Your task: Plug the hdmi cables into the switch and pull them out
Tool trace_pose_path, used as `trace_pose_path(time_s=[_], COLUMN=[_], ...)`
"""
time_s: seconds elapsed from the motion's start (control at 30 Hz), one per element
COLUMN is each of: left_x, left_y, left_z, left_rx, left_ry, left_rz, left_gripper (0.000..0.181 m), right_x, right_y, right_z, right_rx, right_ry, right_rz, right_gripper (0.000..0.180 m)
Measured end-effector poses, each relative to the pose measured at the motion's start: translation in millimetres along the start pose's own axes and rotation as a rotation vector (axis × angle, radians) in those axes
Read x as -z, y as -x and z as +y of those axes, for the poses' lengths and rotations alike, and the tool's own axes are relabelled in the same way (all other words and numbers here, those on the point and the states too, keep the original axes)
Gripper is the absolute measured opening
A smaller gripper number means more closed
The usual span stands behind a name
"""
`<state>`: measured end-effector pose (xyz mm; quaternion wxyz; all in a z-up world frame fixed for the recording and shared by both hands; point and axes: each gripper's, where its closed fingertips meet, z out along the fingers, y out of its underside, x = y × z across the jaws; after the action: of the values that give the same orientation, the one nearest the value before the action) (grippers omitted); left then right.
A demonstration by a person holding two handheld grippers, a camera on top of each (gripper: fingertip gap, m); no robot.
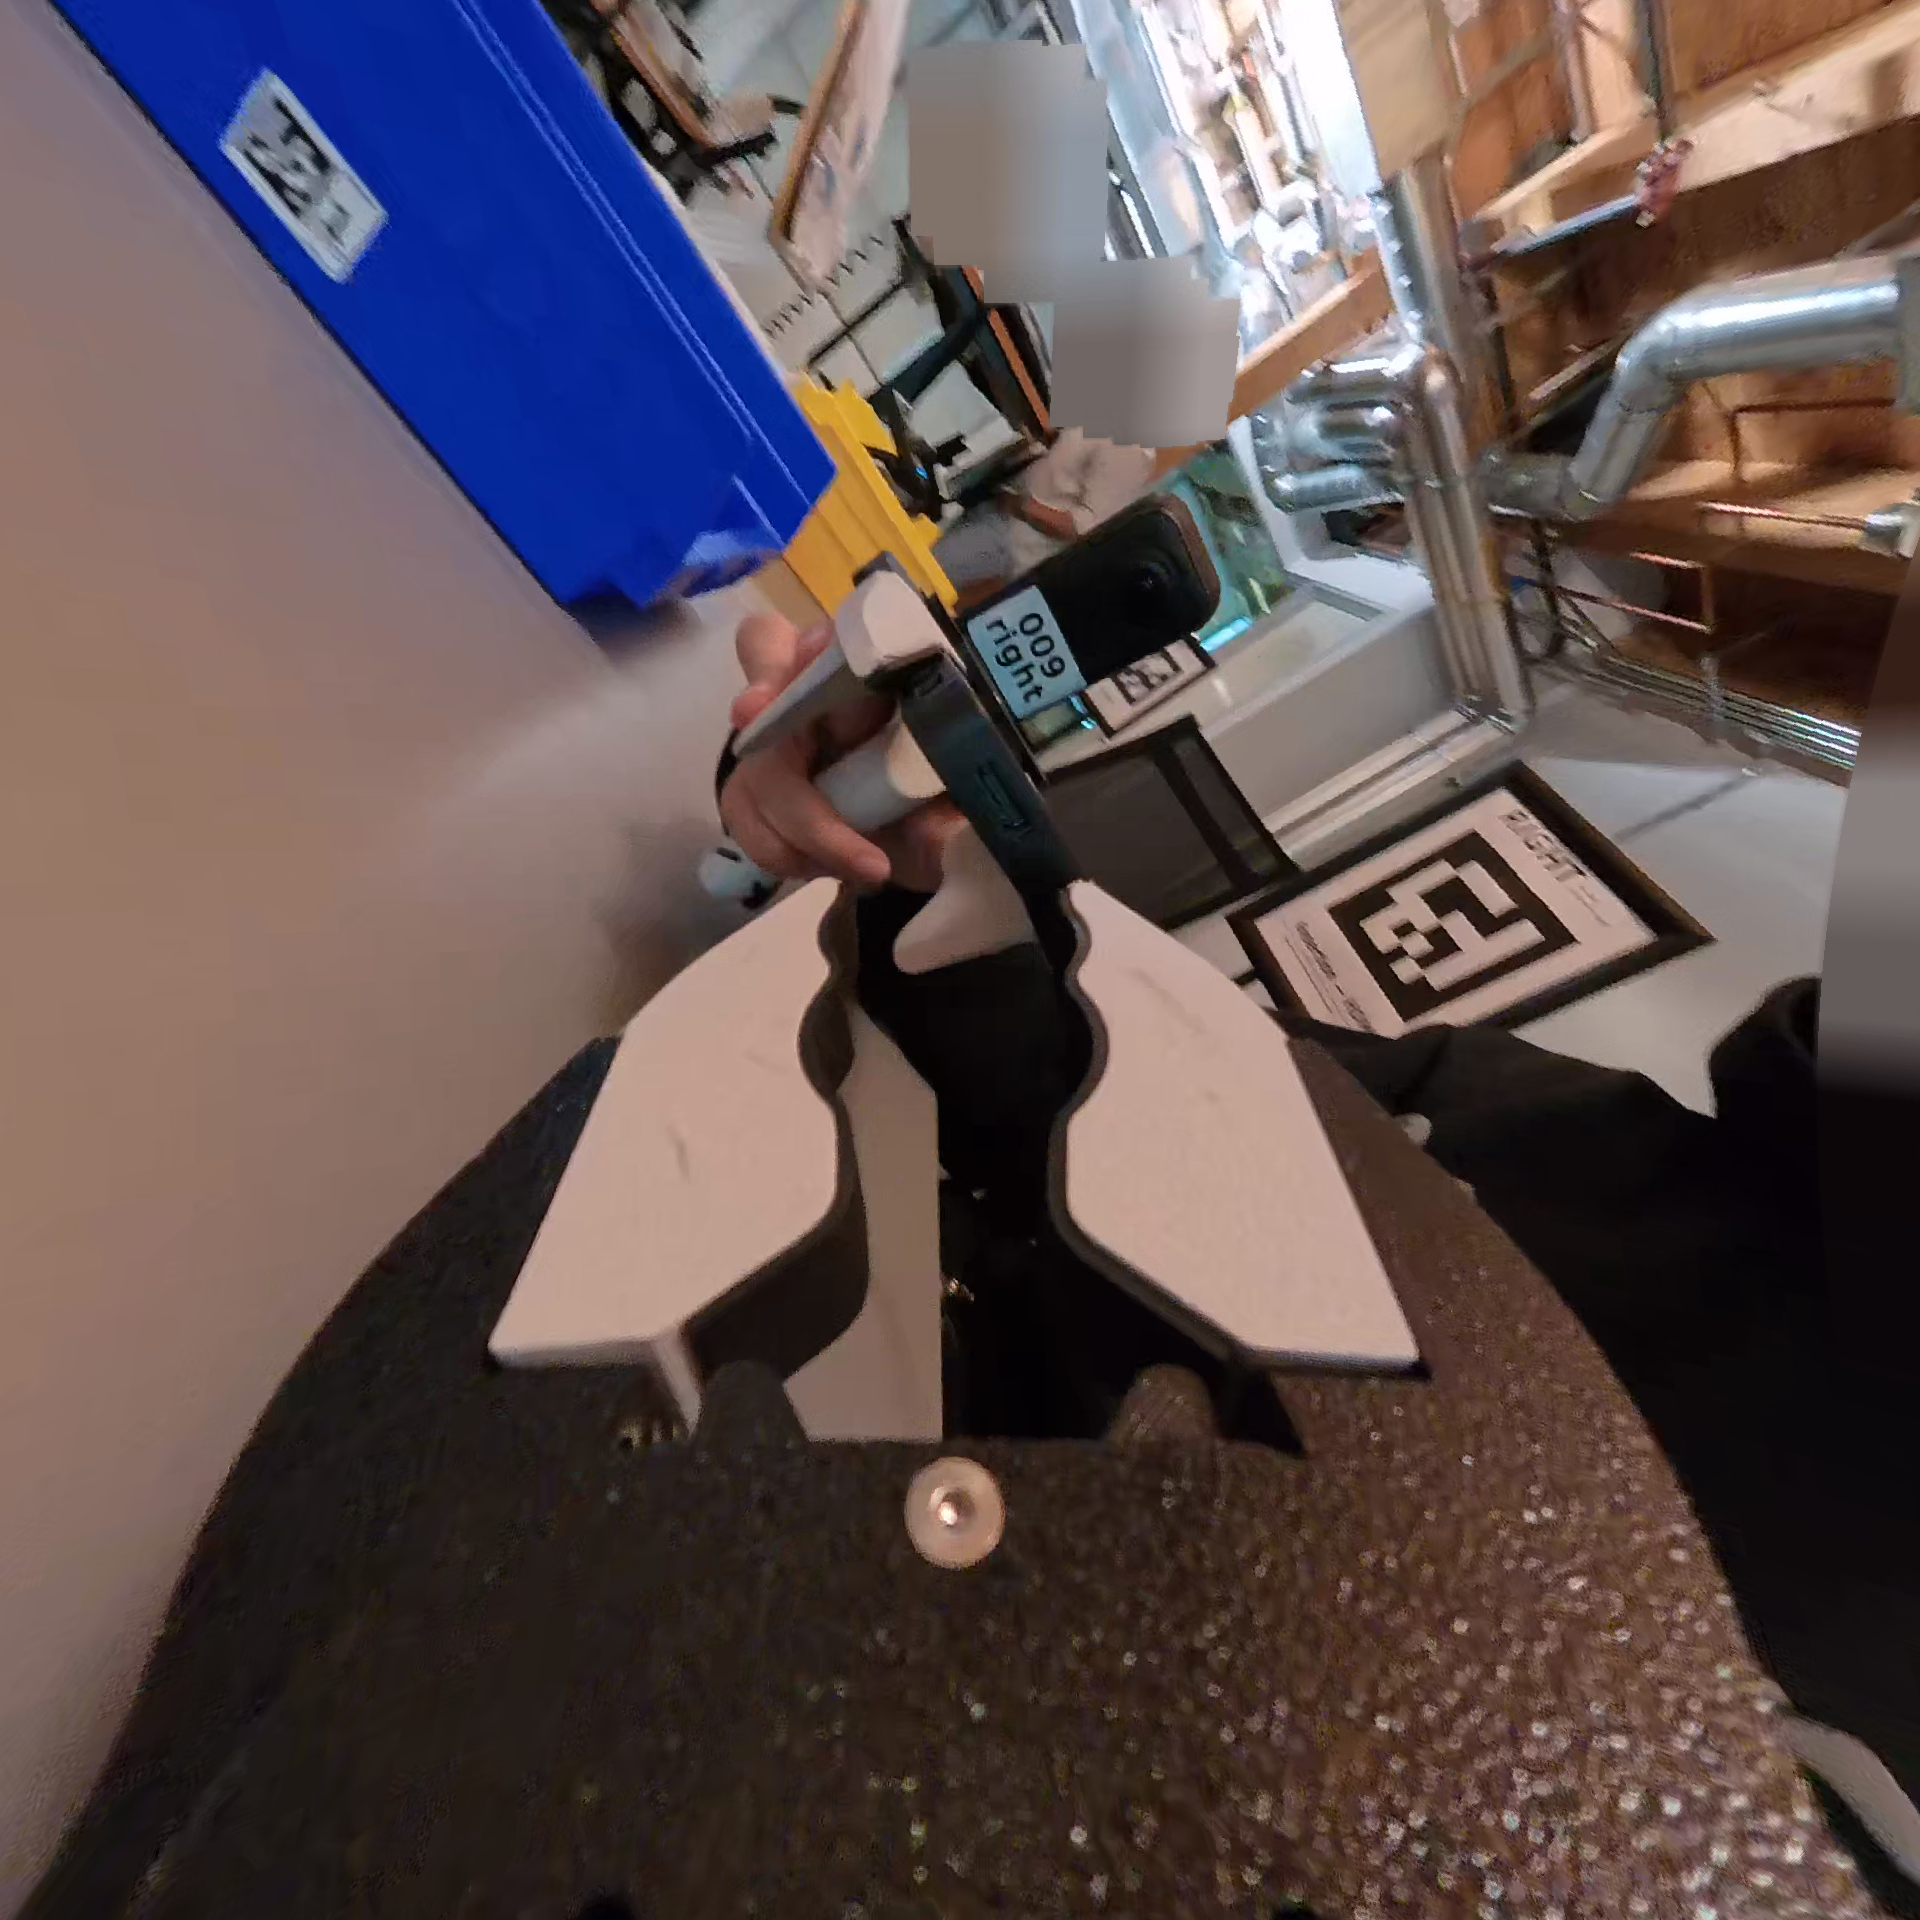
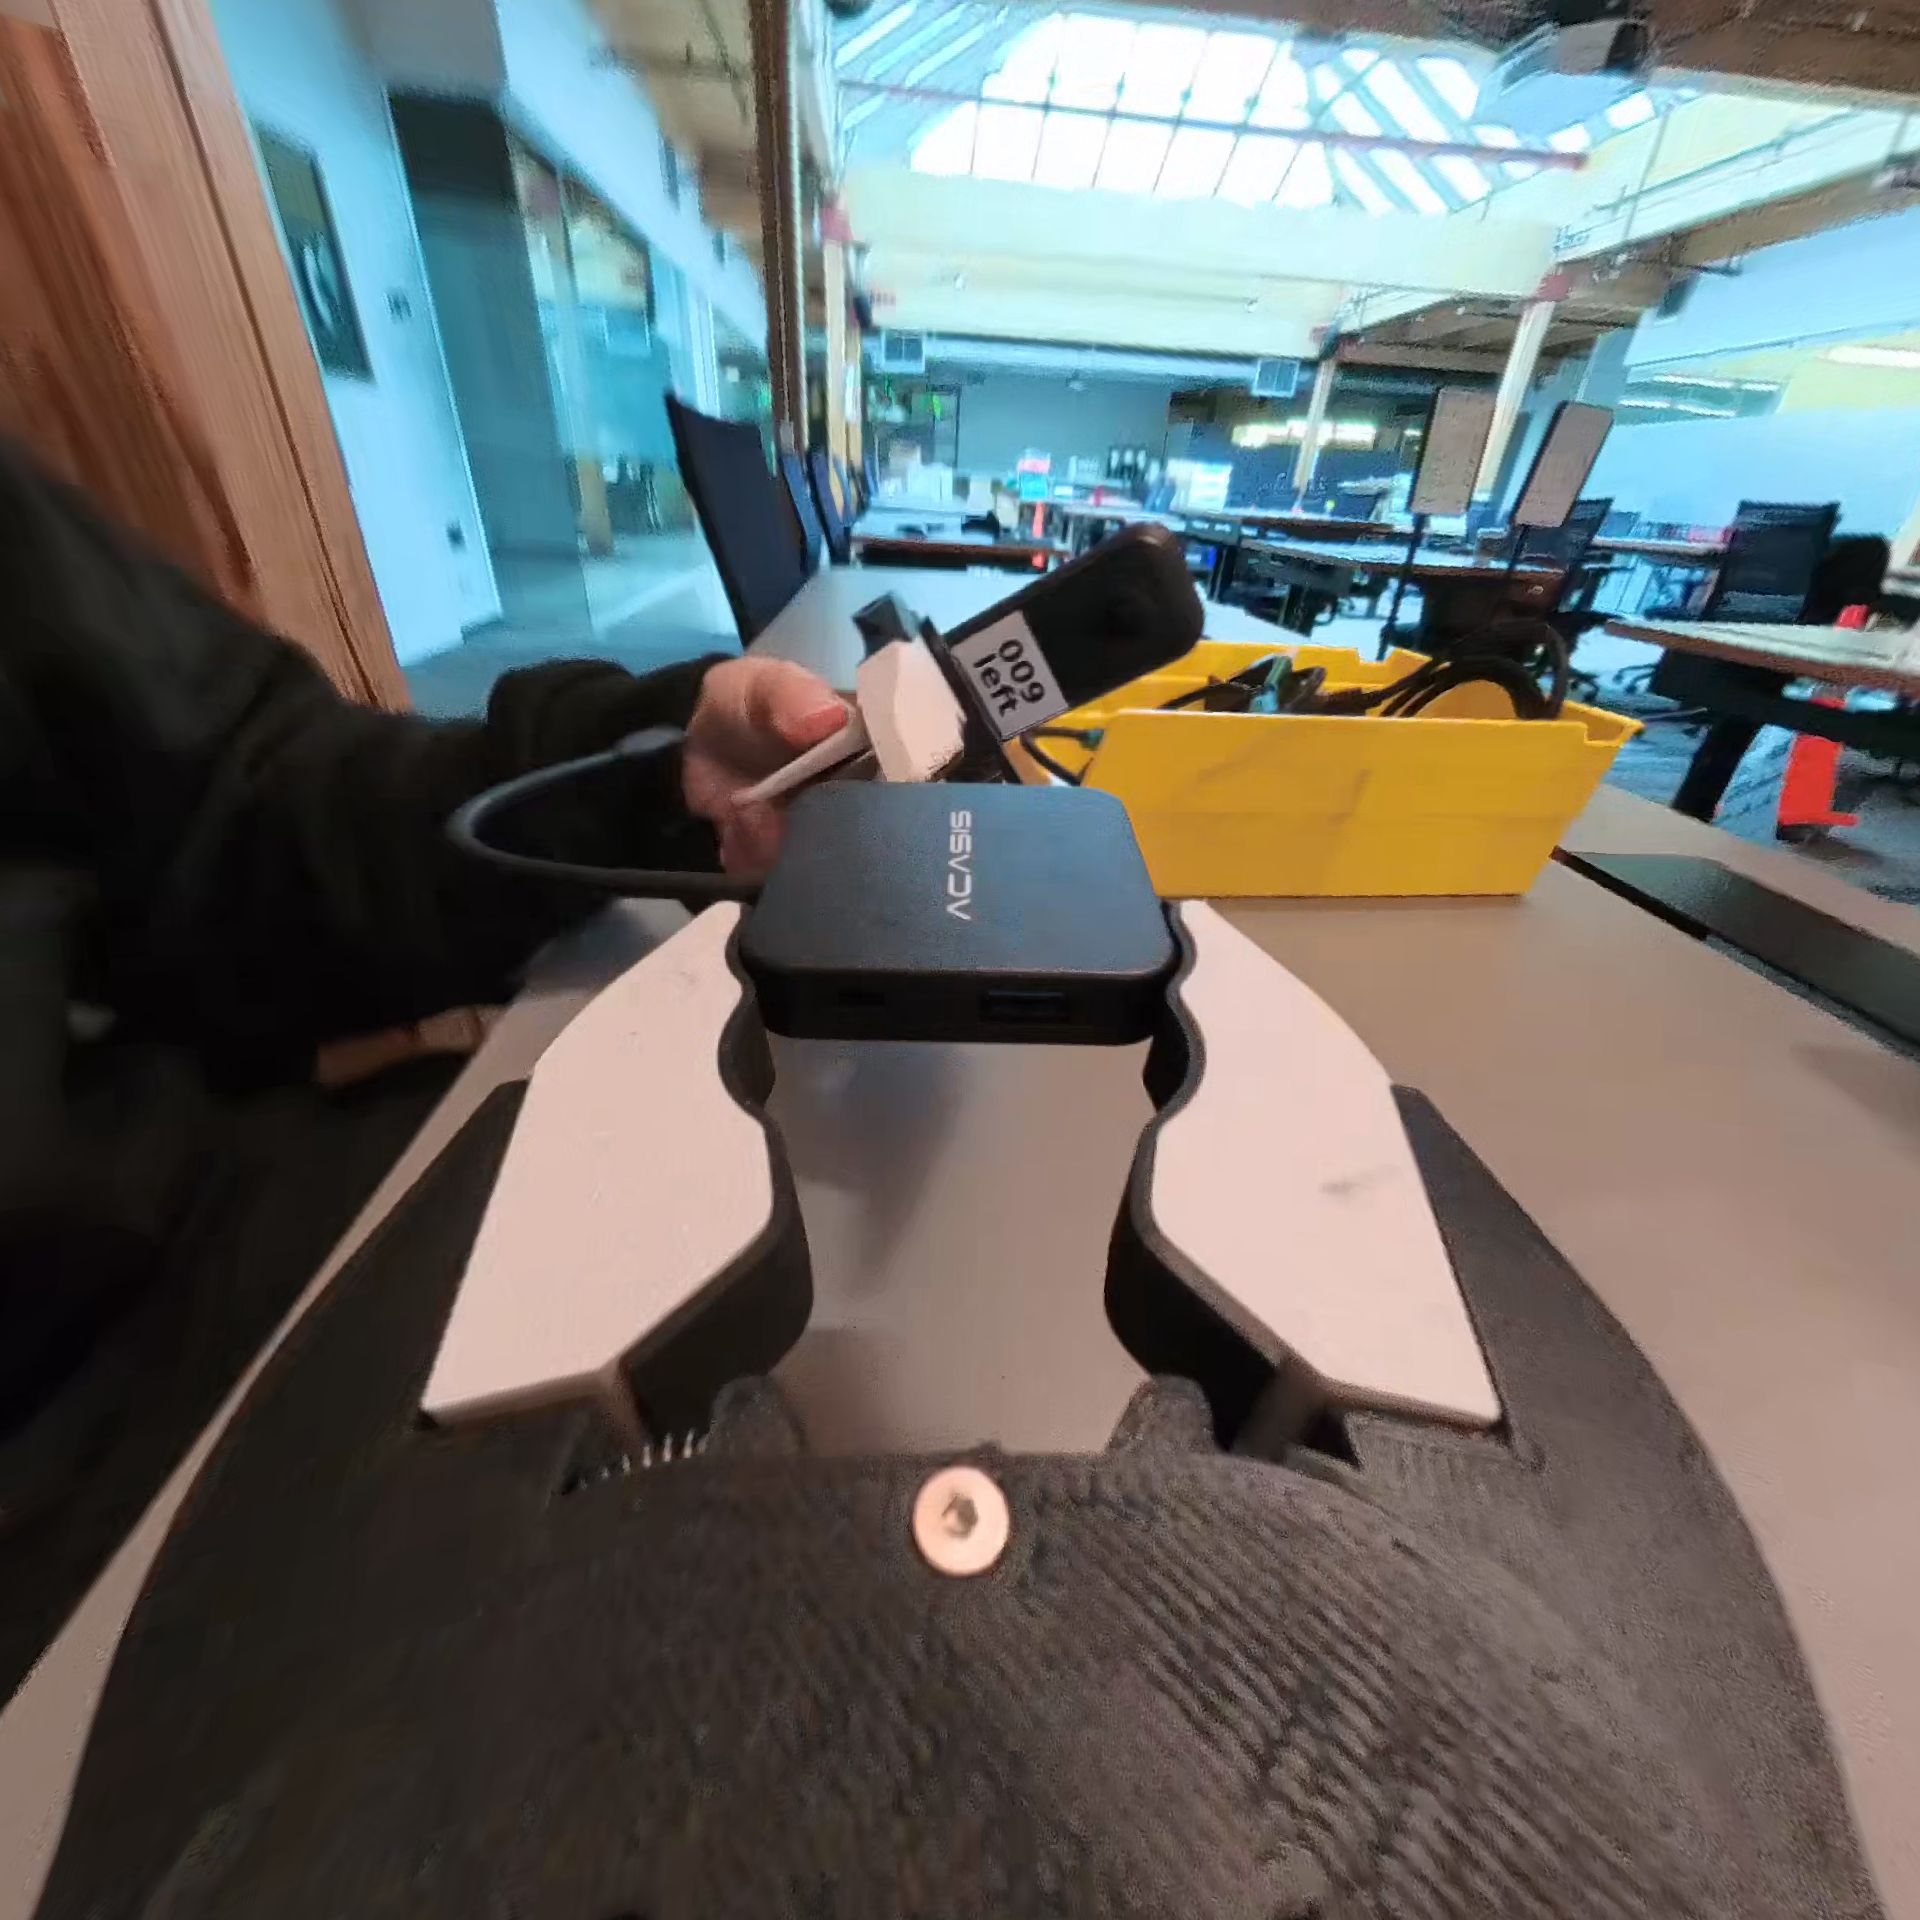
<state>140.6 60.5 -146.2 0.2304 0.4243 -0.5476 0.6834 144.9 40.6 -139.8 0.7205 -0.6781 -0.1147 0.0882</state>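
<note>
Reaching in from the left, a black-sleeved hand [image 2: 764, 743] holds the left gripper [image 1: 961, 961], its white fingers [image 1: 727, 1122] parted. The right gripper [image 2: 961, 971] clamps the flat black rectangular switch [image 2: 956, 904] above the grey counter [image 2: 1558, 1039]; a yellow plastic bin [image 2: 1320, 800] of cables sits beyond.

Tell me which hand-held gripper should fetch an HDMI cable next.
Left. The right hand-held gripper is shut on the switch; the left hand-held gripper looks open, near the yellow bin of cables.
</note>
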Motion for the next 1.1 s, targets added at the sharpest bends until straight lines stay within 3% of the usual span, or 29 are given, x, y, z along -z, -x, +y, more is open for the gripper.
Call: trace_pose_path(time_s=[0.23, 0.37, 0.47, 0.53, 0.77, 1.1], left_x=[-1.8, -9.6, -20.3, -24.4, -31.8, -29.7], left_y=[-9.2, 6.9, 4.1, -3.4, -15.0, -9.9], left_z=[-11.0, 3.4, 13.7, 16.3, 13.6, 14.7], left_rx=[0.021, 0.058, 0.082, 0.088, 0.181, 0.153], left_ry=[-0.075, -0.007, 0.041, 0.047, 0.001, 0.056], left_rz=[0.012, -0.030, 0.010, 0.075, 0.200, 0.093], left_gripper=[0.041, 0.041, 0.042, 0.025, 0.017, 0.015], right_x=[3.1, -6.2, -10.3, -9.2, -3.4, -6.6], right_y=[-0.6, 3.6, 11.8, 11.0, 12.8, 10.2], right_z=[6.0, 22.4, 16.1, 16.4, 5.3, 15.2], right_rx=[0.024, 0.137, 0.142, 0.171, 0.268, 0.197], right_ry=[0.001, 0.095, 0.041, 0.042, -0.024, 0.032], right_rz=[0.026, 0.045, 0.022, 0.034, 0.072, 0.054], right_gripper=[0.072, 0.072, 0.072, 0.072, 0.073, 0.072])
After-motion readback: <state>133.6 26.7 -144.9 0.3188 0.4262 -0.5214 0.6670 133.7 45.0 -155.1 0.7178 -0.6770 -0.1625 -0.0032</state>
